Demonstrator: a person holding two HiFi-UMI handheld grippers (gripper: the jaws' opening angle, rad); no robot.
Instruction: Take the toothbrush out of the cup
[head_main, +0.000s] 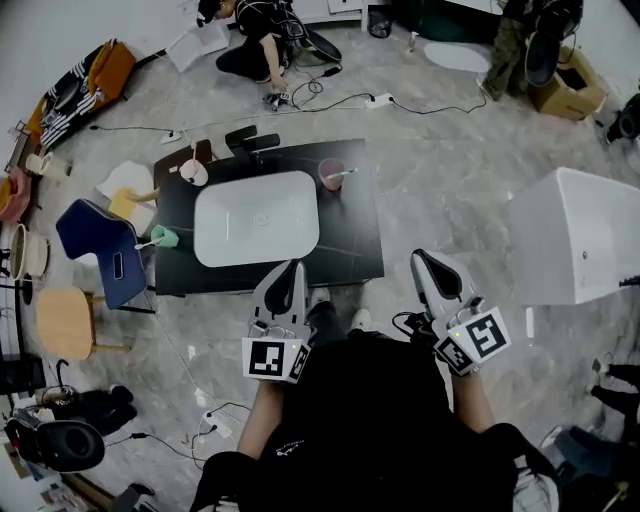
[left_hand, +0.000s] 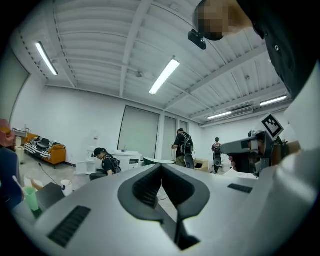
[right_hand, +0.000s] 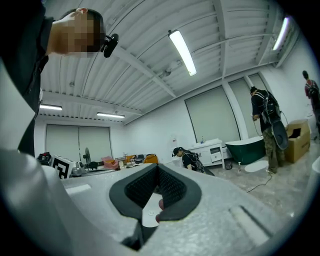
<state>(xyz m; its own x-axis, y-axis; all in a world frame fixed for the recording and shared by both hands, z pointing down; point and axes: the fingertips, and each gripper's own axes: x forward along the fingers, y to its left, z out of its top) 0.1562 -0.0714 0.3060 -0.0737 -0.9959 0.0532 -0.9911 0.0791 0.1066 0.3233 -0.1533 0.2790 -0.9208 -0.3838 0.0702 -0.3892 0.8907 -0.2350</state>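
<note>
From where I stand, the person faces a black rectangular table (head_main: 365, 230) with a white rounded basin (head_main: 257, 217) set in its middle. The small pink cup (head_main: 331, 176) stands upright on the far right part of the tabletop, just beside the basin's far right corner. The white toothbrush (head_main: 346, 174) sits in it, its free end leaning out over the rim to the right.

Both tools are held close to the person's body, on the near side of the table and well apart from the cup. The left gripper (head_main: 293, 268) points its grey jaws toward the near table edge. In the left gripper view (left_hand: 161, 167) the dark pads meet at the tips, pressed together with nothing between them. The right gripper (head_main: 425, 258) hovers over the floor off the table's near right corner. In the right gripper view (right_hand: 157, 167) its jaws are likewise closed on nothing. The cup and toothbrush lie ahead of both, across the table, nearer the right gripper's side.
</note>
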